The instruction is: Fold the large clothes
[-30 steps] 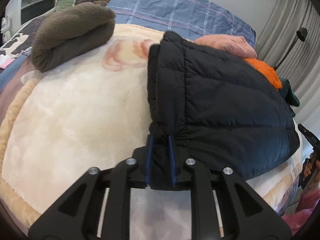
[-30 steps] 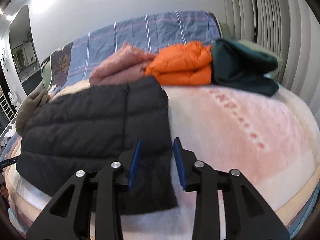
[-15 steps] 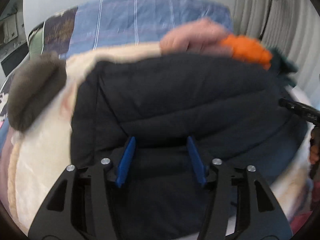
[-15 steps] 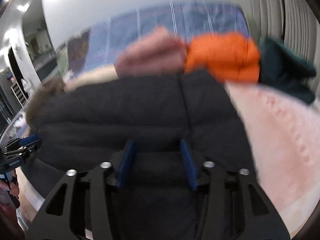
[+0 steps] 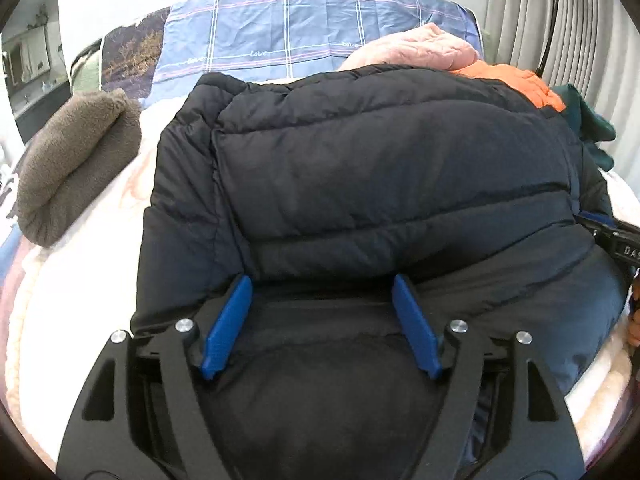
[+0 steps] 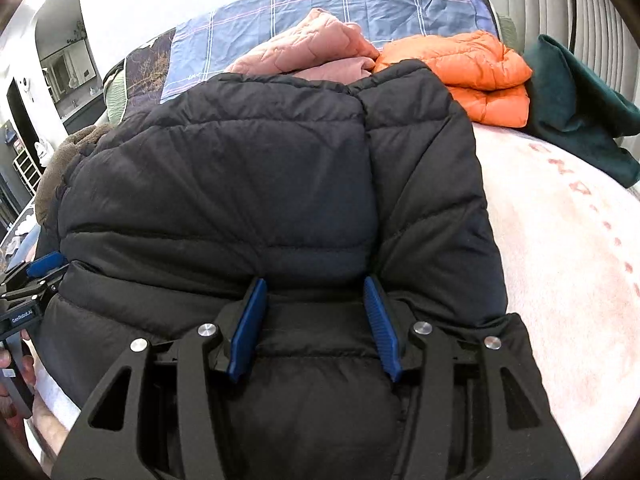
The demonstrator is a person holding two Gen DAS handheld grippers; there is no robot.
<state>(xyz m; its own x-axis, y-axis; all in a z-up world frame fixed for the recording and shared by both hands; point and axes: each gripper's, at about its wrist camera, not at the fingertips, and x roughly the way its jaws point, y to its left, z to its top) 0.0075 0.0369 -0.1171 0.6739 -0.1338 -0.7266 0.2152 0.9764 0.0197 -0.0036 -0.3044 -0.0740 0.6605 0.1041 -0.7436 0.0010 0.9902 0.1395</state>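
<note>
Left gripper [image 5: 322,286] and right gripper [image 6: 316,286]: both sets of jaws spread wide, pressed on the near edge of the black puffer jacket [image 6: 256,184]. Jacket lies doubled on the cream blanket [image 6: 560,240]. Beyond it: pink [image 6: 304,46], orange [image 6: 472,72] and green [image 6: 576,112] folded garments.

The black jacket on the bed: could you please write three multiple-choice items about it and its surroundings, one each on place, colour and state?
1. Where does the brown fleece lie relative to the black jacket?
A. On top of it
B. To its left
C. Under it

2. What colour is the puffer next to the pink garment?
A. Orange
B. Yellow
C. White

3. How is the right tool?
A. Shut on the jacket
B. Open, fingers spread over the jacket
C. Out of view

Key: 1 B, the fleece sits on the bed left of the jacket. 2 A, the orange puffer lies beside the pink one. 3 B, its blue fingers stand wide apart, as do the left tool's.
</note>
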